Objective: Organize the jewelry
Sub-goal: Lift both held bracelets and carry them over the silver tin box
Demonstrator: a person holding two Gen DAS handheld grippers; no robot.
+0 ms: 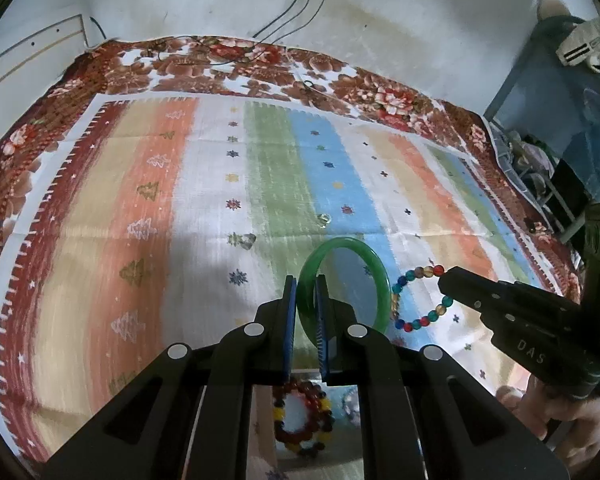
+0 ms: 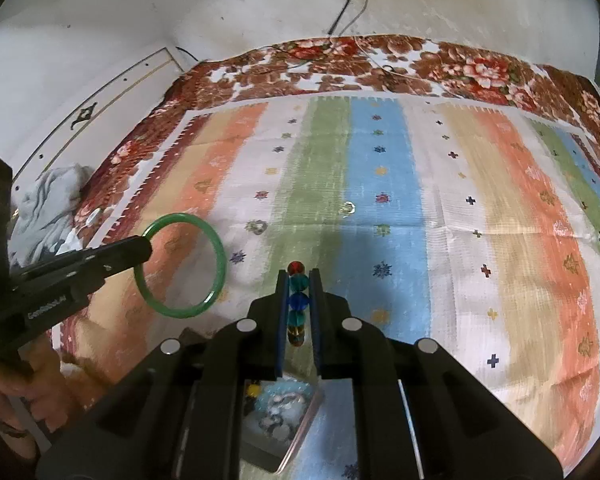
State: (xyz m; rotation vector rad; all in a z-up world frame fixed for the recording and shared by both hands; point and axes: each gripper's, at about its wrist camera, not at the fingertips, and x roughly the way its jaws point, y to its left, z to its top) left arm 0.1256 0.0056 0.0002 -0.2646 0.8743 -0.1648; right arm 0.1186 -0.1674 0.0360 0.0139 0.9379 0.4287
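A green jade bangle (image 1: 374, 276) hangs in the air, and my left gripper (image 1: 305, 286) is shut on its left side. To its right in the left wrist view, my right gripper (image 1: 446, 280) is shut on a bracelet of coloured beads (image 1: 410, 314), which dangles below it. In the right wrist view the bead bracelet (image 2: 299, 300) sits edge-on between the blue pads of the right gripper (image 2: 299, 280). The green bangle (image 2: 214, 252) shows at the left there, held by the left gripper (image 2: 144, 246). Two small rings (image 1: 324, 220) (image 1: 249, 241) lie on the striped cloth (image 1: 204, 184).
Below the left gripper lies a bracelet of dark red and yellow beads (image 1: 300, 416). A small open box (image 2: 280, 420) with pale items sits under the right gripper. Crumpled grey cloth (image 2: 48, 208) lies at the left edge; cables (image 1: 296, 0) run down the wall.
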